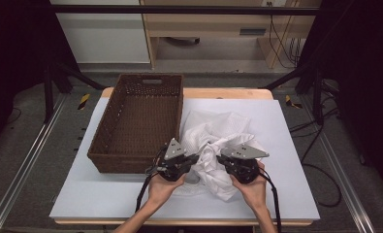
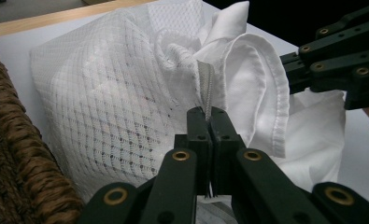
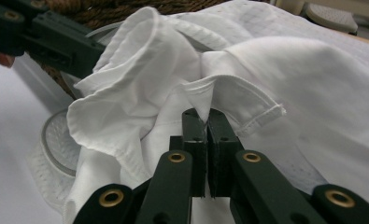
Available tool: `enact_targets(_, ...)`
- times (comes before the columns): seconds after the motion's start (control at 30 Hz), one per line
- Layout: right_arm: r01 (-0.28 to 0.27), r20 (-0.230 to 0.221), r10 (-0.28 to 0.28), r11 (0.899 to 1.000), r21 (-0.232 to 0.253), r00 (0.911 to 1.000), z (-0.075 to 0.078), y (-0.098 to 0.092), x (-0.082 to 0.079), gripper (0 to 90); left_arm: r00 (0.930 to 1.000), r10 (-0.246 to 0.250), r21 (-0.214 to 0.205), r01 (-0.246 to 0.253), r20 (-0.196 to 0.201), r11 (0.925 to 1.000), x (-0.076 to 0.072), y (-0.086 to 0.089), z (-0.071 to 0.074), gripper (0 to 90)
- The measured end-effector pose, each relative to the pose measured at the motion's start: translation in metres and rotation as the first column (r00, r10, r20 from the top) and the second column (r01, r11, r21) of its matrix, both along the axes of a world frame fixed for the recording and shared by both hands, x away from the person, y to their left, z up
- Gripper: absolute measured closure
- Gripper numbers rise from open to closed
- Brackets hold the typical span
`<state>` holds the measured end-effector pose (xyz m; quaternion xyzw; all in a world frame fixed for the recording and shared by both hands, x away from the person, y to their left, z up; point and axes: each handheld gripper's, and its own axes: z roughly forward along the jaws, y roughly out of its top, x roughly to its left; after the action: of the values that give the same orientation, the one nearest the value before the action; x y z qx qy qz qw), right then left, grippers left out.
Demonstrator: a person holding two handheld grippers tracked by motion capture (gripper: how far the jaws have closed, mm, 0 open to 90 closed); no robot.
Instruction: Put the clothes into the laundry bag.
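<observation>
The crumpled white garment [image 1: 213, 145] lies bunched on the counter [image 1: 281, 145] just right of the empty wicker basket [image 1: 140, 121]. The left gripper [image 2: 209, 122] has its fingers pinched on a mesh fold, and the right gripper [image 3: 205, 122] has its fingers clamped on a hemmed edge. Both grips look secured; spreading or lifting the cloth, and perhaps moving it to the basket, remains.

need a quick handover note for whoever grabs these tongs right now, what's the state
Left tongs: shut on a ribbed edge of the white garment.
Right tongs: shut on a hemmed fold of the same garment.
Things: the garment lies crumpled on the white table, just right of the brown wicker basket; the basket has nothing in it.
Done: both grips on the cloth.
Left: probably lift it and get it into the basket, perhaps after straightening it; watch for trailing cloth catching the basket rim.
</observation>
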<state>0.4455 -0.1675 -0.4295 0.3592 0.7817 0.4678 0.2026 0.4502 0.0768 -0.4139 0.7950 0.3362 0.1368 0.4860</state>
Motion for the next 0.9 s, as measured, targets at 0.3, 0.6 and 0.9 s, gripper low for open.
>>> enact_targets(0.3, -0.124, -0.027, 0.123, 0.991, -0.041, 0.9920, -0.010, 0.051, 0.003, 87.6, 0.9998, -0.002, -0.029, 0.002, 0.020, 0.9996, -0.004, 0.004, 0.011, 88.4)
enact_targets(0.6, 0.173, -0.016, -0.173, 0.985, -0.030, 0.9848, -0.044, 0.060, 0.047, 86.6, 0.9994, -0.027, -0.005, 0.027, 0.022, 0.9996, -0.009, -0.002, 0.008, 88.6)
enact_targets(0.9, 0.075, 0.010, -0.076, 0.996, 0.050, 0.9971, -0.018, 0.012, 0.014, 61.6, 0.9999, -0.005, 0.023, 0.005, -0.009, 0.9997, 0.000, -0.001, -0.005, 88.5)
